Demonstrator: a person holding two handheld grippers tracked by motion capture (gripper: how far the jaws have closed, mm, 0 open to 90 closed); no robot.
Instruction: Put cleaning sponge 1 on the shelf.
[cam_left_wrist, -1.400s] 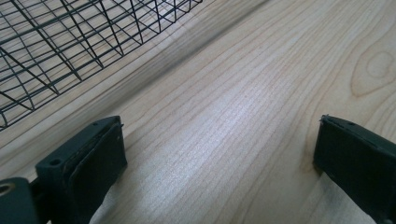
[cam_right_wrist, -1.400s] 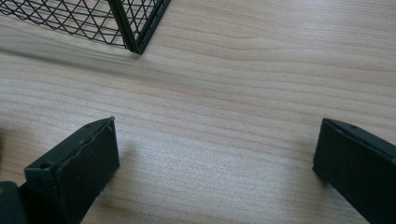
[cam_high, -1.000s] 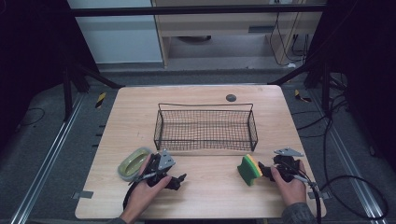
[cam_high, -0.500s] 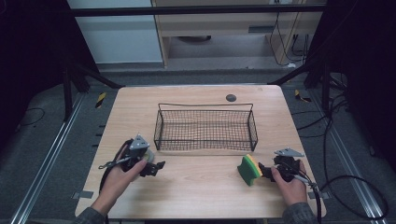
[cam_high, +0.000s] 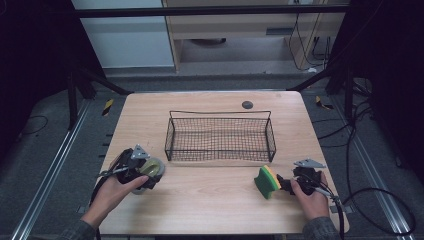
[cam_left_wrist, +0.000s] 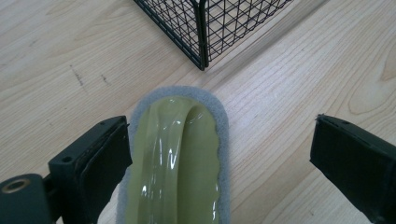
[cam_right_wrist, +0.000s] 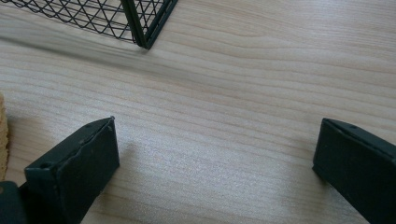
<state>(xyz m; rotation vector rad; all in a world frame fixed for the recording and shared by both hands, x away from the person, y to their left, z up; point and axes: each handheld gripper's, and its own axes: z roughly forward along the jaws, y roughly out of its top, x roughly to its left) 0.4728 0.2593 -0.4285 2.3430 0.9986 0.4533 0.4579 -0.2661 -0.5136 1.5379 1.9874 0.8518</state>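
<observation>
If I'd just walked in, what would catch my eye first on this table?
Probably the black wire basket in the middle of the wooden table. Next, the green and yellow sponge near the front right, just beside the right hand-held gripper, whose jaws stand open. At the front left, the left hand-held gripper has its open jaws either side of a glossy olive scrubber edged in grey.

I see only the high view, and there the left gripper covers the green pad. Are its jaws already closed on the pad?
Observer: No. The left gripper has its jaws wide open. The pad lies between them, close to one jaw.
Operator: And does the right gripper hold the sponge?
Observer: No. The right gripper has its jaws open over bare table. The sponge sits outside one jaw.
</observation>
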